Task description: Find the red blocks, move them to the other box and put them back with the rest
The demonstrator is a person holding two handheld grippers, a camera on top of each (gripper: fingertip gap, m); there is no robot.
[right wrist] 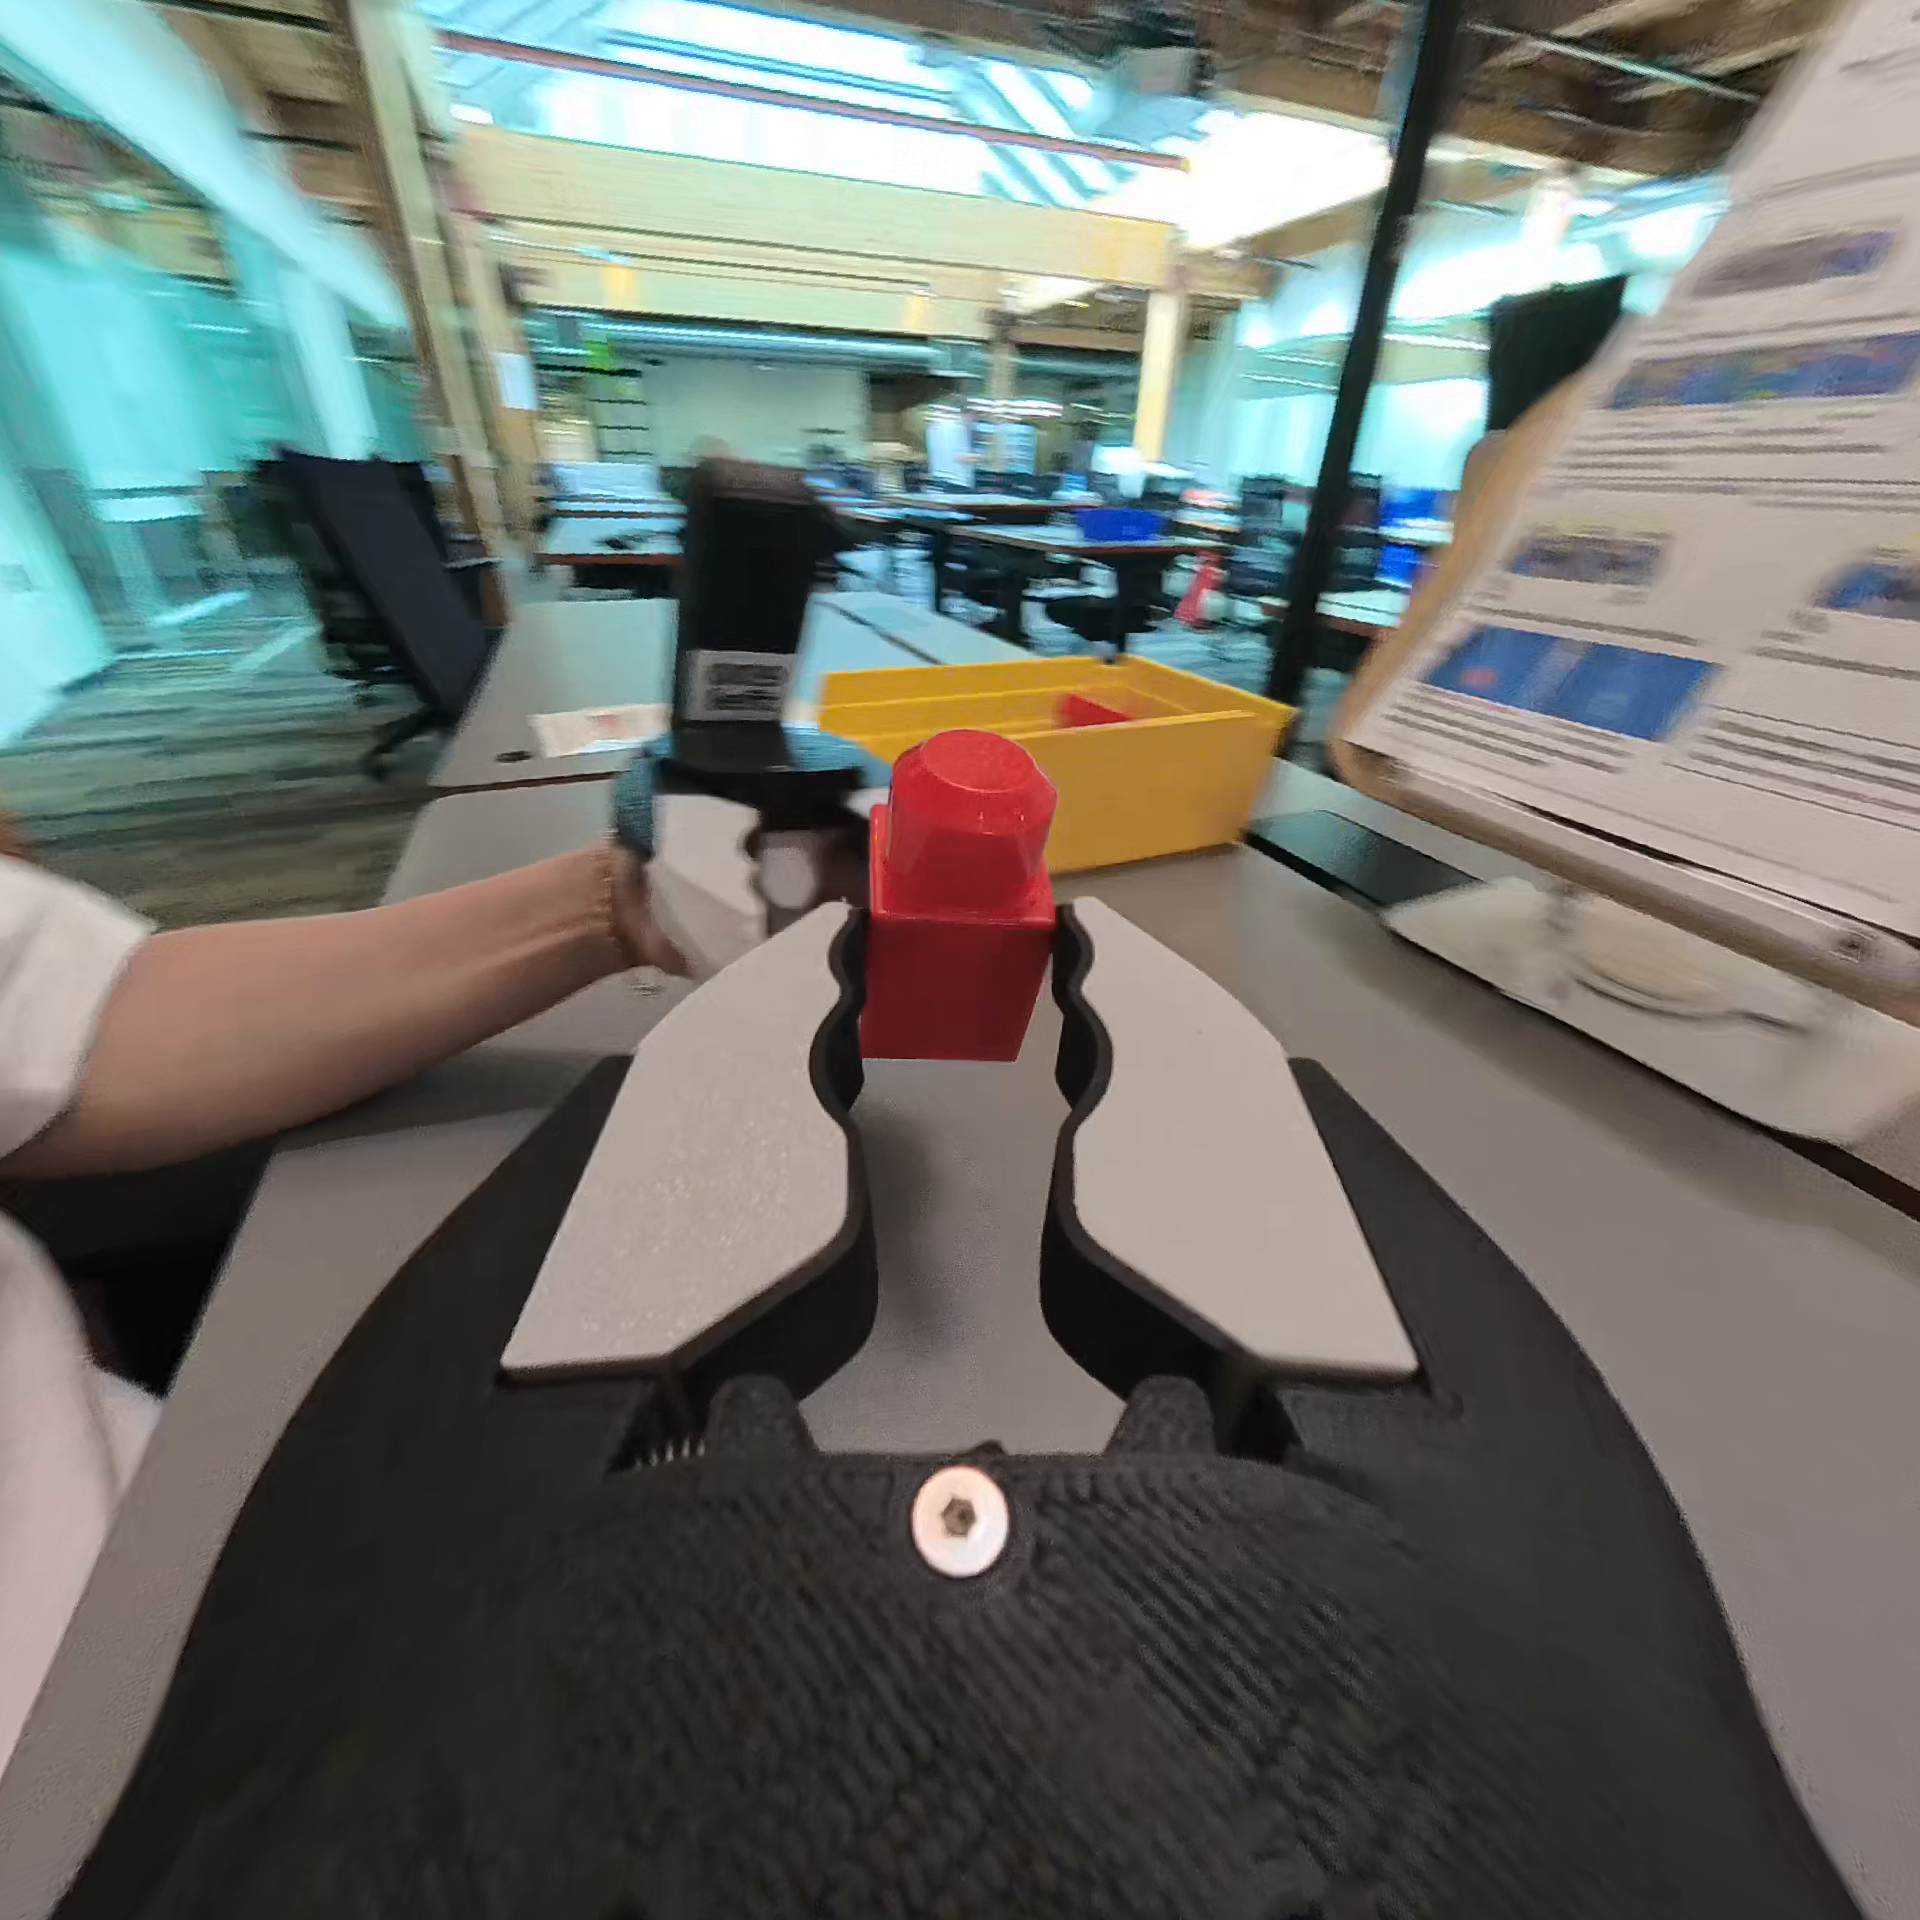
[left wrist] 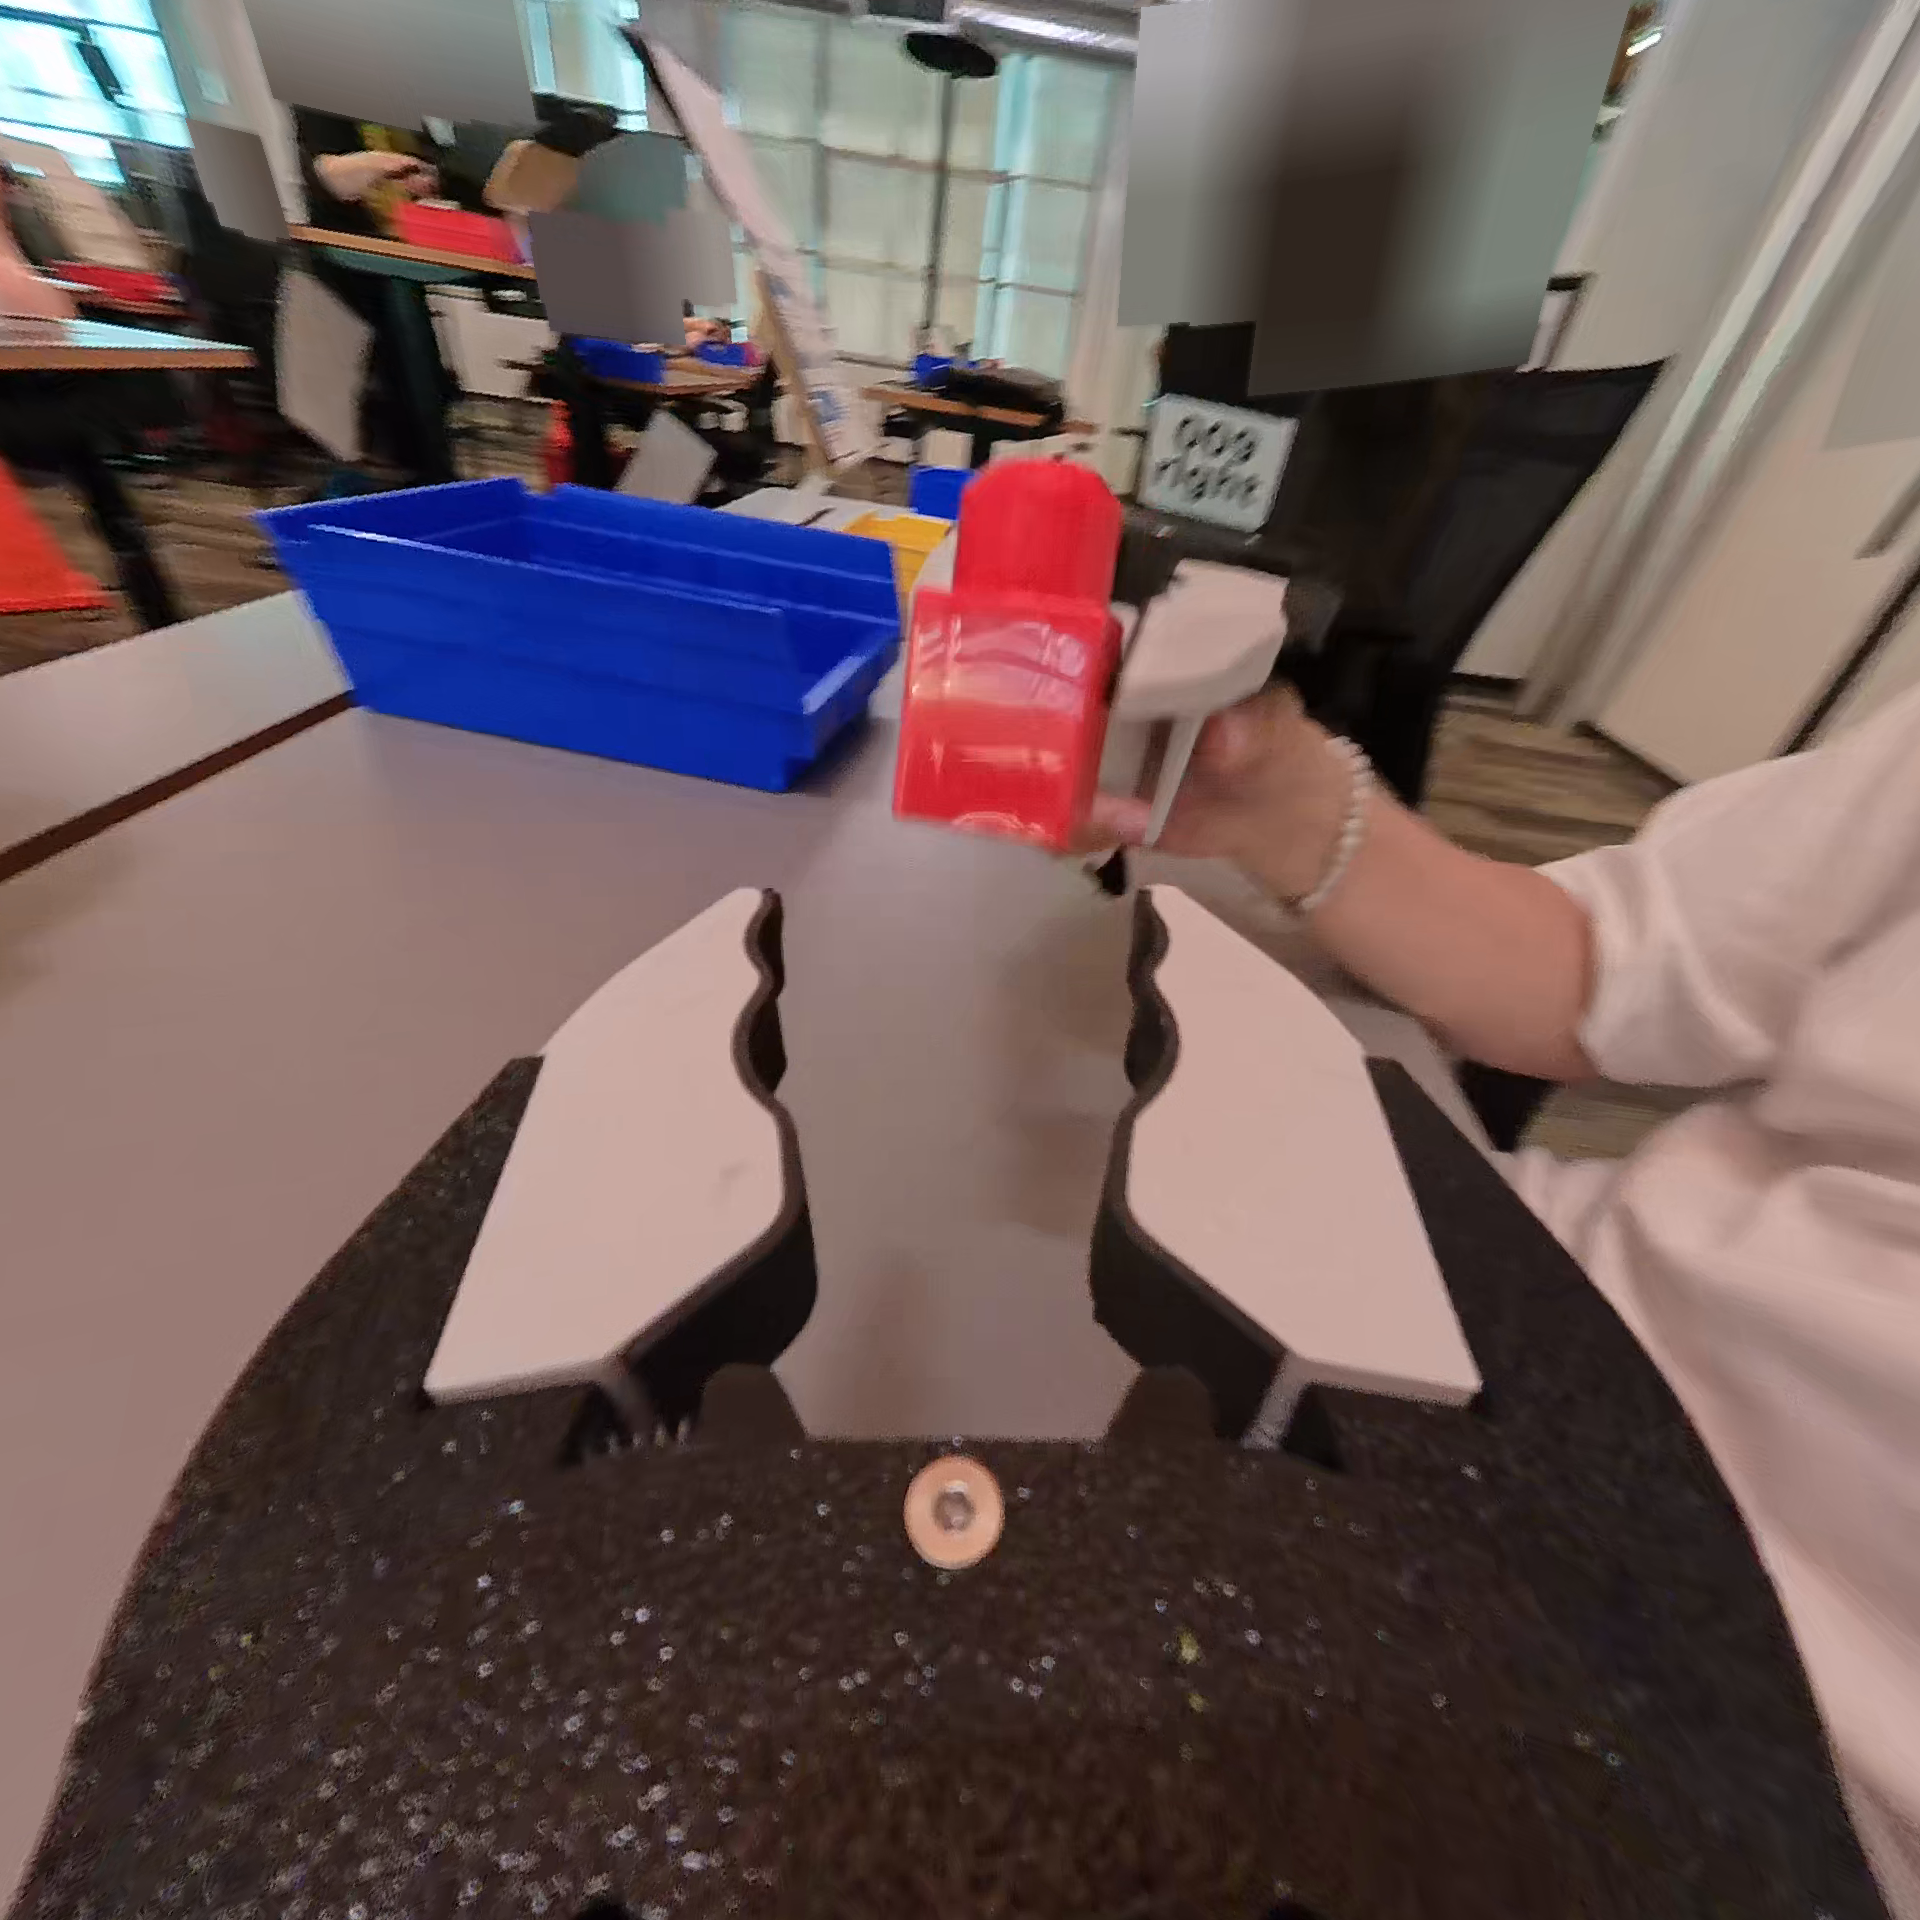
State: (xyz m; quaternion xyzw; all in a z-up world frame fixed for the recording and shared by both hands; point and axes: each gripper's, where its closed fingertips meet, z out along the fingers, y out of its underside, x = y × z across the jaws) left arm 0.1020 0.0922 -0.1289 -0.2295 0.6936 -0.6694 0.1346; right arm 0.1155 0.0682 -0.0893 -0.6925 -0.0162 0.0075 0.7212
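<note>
Right gripper [right wrist: 956, 982]: jaws partly closed, both black pads pressed on the flat sides of the red block [right wrist: 951, 971]. The block is off the grey table [right wrist: 1455, 1195]. It is a cube with a thick round stud; the stud points up and slightly away from the camera, so the long axis is near vertical.

Left gripper [left wrist: 954, 966]: jaws wide apart, nothing between the fingertips, only table showing through the gap. The red block [left wrist: 1003, 717] hangs just beyond its tips, upright here too, stud on top, with the right gripper's grey finger against its right side and a hand [left wrist: 1247, 790] behind.

Farther off, each view shows something the other lacks. The left wrist view has the blue box [left wrist: 582, 623] on the table to the far left; its inside is not visible from this angle. The right wrist view has the yellow box [right wrist: 1060, 748] straight ahead, with a second red piece [right wrist: 1091, 710] lying inside it, and a tilted poster board [right wrist: 1662, 520] at the right. Only a sliver of yellow shows behind the blue box in the left wrist view.
</note>
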